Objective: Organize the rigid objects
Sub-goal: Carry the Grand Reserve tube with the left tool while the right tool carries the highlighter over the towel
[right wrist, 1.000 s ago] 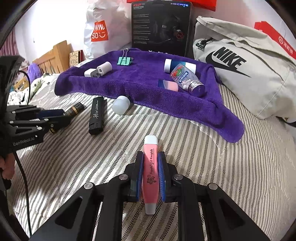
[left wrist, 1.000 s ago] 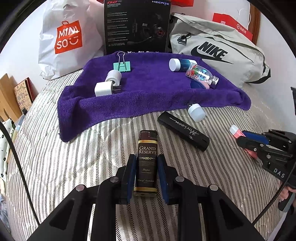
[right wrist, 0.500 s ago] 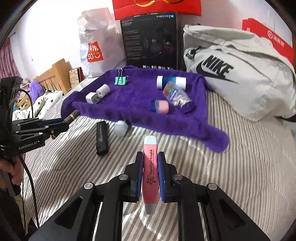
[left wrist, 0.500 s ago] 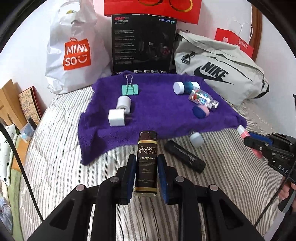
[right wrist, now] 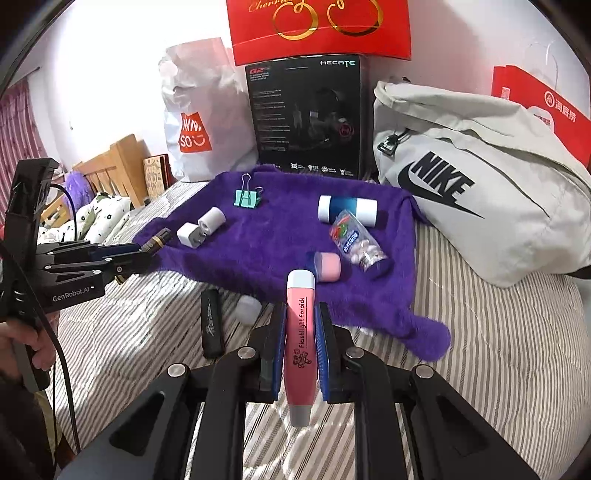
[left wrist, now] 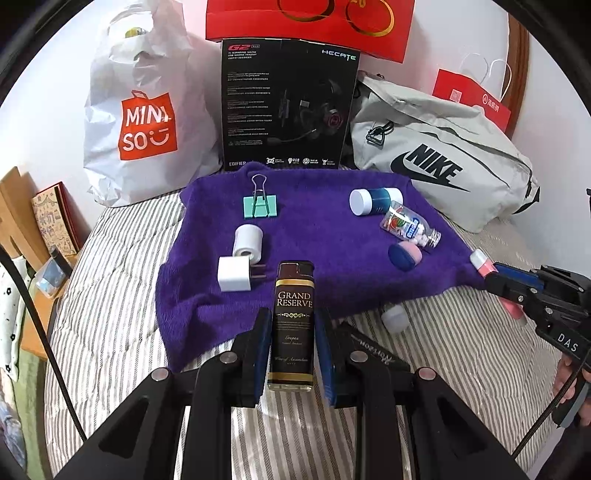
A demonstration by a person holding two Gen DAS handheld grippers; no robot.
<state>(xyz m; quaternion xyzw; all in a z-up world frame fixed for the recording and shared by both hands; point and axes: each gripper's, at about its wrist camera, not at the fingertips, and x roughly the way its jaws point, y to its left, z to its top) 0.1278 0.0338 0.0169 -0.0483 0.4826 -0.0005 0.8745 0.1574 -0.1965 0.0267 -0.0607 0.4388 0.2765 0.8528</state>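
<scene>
My left gripper [left wrist: 293, 328] is shut on a dark Grand Reserve lighter [left wrist: 294, 321], held above the front edge of the purple towel [left wrist: 317, 236]. My right gripper [right wrist: 301, 325] is shut on a pink flashlight earpick [right wrist: 300, 339], held above the towel's near edge [right wrist: 288, 229]. On the towel lie a teal binder clip [left wrist: 259, 205], a white roll [left wrist: 248, 240], a white plug [left wrist: 236, 274], a blue-and-white tube [left wrist: 373, 199], a candy bottle [left wrist: 408, 225] and a pink-and-blue cap [left wrist: 404, 254]. A black Horizon stick [right wrist: 211, 326] and a white cap [right wrist: 248, 309] lie on the striped bed.
Behind the towel stand a Miniso bag [left wrist: 144, 110], a black headset box [left wrist: 288, 107], a grey Nike bag [left wrist: 439, 162] and red bags [left wrist: 310, 26]. A wooden bed frame [right wrist: 118, 173] is at the left. The striped quilt [left wrist: 110, 332] spreads in front.
Both grippers have risen and moved toward the towel with their objects still held. The view has tilted up, showing more of the boxes and bags behind.
</scene>
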